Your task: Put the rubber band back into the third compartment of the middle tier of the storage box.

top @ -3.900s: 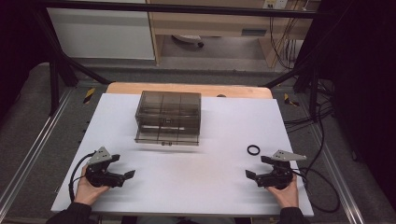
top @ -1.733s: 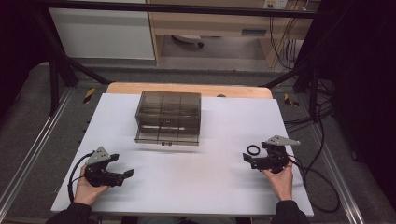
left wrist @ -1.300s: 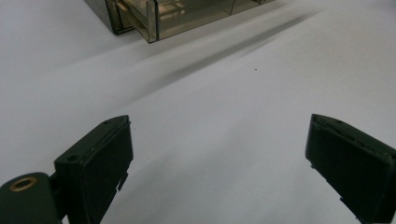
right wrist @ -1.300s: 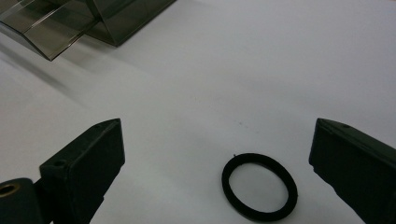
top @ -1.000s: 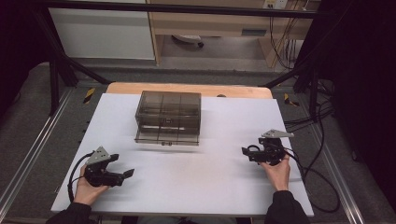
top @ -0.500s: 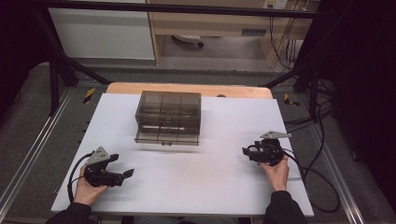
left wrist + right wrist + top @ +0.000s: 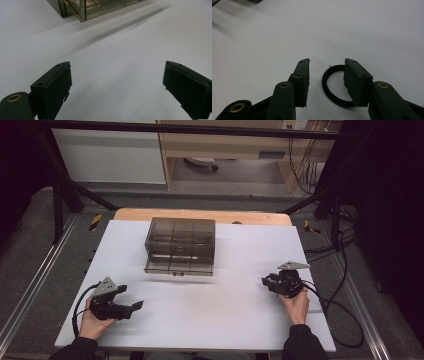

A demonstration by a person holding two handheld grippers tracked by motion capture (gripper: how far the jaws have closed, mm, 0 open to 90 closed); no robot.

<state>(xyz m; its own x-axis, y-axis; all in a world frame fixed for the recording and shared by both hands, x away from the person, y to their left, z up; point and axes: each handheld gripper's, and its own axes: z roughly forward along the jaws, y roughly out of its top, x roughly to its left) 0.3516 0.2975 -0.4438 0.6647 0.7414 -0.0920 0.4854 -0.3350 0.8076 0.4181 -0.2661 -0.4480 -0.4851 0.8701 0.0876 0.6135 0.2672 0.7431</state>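
I am in the middle of picking up the black ring (image 7: 331,86), which lies flat on the white surface (image 7: 225,310) near its right edge, well apart from the smoky clear drawer box (image 7: 180,245) at the far middle. My right gripper (image 7: 326,65) is down over the ring and its jaws have just been closing: they stand partly closed, with the left part of the band lying in the gap between them, while the right jaw sits over the ring's right side and hides that part of it. The left pad is clear of the band, so as far as I can see nothing is pinched yet. In the high view my right gripper (image 7: 272,284) sits low on the surface with my hand behind it. My left gripper (image 7: 116,82) waits with its jaws spread wide over bare surface, nothing between them, the corner of the drawer box far ahead of it; the high view shows it (image 7: 131,306) parked near the front left. I judge that the next move calls for bringing the jaws together until both pads bear on the thin band, checking that it does not slide flat out from under them, and only then lifting. The box's lowest drawer looks pulled out a little, a likely place for the ring.
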